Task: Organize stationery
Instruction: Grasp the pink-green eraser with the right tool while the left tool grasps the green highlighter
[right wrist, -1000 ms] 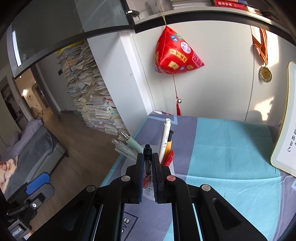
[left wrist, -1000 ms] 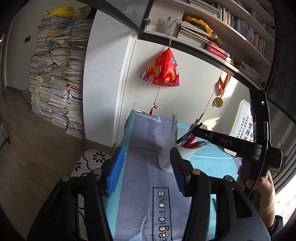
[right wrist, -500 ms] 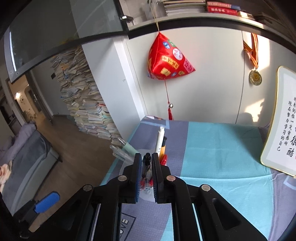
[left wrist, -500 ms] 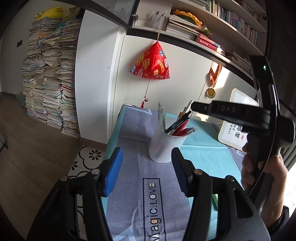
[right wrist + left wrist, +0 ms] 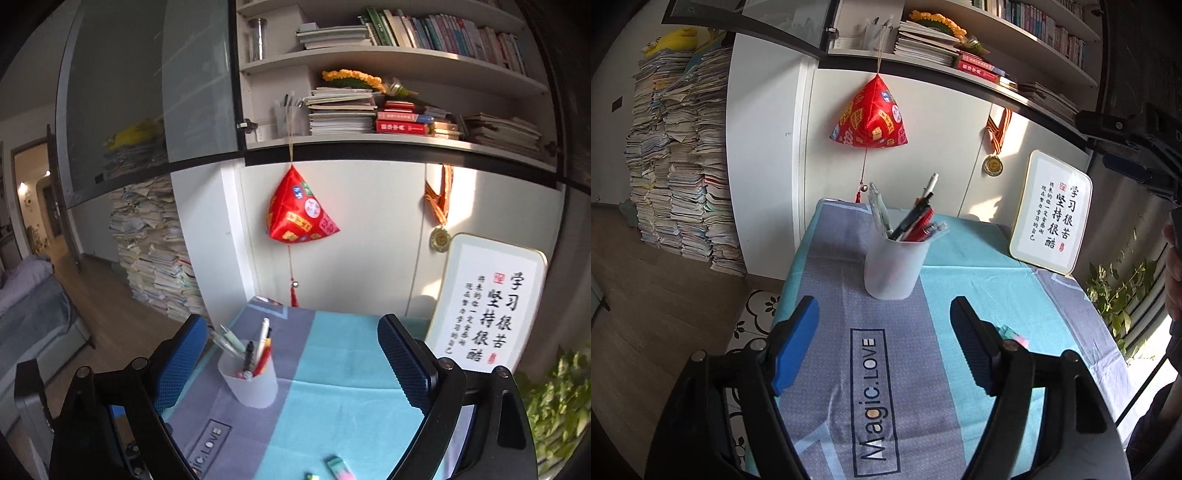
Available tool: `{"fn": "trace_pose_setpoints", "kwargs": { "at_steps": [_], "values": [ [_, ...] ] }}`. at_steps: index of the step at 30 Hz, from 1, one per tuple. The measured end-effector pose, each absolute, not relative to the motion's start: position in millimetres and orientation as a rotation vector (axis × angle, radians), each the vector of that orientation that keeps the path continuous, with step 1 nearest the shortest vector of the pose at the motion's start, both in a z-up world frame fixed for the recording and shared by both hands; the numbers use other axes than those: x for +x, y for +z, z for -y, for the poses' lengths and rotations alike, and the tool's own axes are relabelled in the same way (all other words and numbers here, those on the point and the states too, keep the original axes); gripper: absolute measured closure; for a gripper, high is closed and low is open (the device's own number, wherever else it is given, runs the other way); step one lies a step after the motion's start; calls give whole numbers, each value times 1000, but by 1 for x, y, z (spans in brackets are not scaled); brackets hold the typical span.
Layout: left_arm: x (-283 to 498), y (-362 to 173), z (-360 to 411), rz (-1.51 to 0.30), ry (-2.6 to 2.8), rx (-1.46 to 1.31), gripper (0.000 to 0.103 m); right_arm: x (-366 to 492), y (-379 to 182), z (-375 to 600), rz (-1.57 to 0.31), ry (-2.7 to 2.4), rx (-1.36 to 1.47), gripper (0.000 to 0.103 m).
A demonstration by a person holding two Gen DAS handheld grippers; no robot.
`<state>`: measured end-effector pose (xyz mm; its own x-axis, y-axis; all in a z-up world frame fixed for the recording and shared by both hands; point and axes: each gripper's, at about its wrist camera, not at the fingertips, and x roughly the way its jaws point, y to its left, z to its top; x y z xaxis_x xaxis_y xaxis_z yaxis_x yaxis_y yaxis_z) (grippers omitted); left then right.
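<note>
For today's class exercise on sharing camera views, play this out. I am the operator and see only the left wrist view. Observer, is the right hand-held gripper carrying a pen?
Observer: No. The right hand-held gripper is open, with nothing between its fingers.
Operator: Something peeks out behind my own finger. What is it?
Observer: A small pink-and-teal item, lying flat on the tablecloth, apart from the pen cup.
Operator: Anything beside it?
Observer: A smaller green piece, cut off by the bottom edge of the frame, so I cannot identify it.
</note>
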<state>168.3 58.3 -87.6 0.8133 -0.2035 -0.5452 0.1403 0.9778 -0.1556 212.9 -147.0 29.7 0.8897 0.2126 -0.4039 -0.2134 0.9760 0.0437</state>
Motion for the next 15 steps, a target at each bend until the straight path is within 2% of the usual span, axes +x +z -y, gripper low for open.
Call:
{"fn": "trace_pose_setpoints", "kwargs": {
  "at_steps": [5,15],
  "values": [
    [159,-102,-33,-632,-231,-71,25,201,-3,185,-499,181,7,9],
    [140,-119,-8,-648,-245,11,23,222,-124,221,-779,226,54,9]
  ]
}}
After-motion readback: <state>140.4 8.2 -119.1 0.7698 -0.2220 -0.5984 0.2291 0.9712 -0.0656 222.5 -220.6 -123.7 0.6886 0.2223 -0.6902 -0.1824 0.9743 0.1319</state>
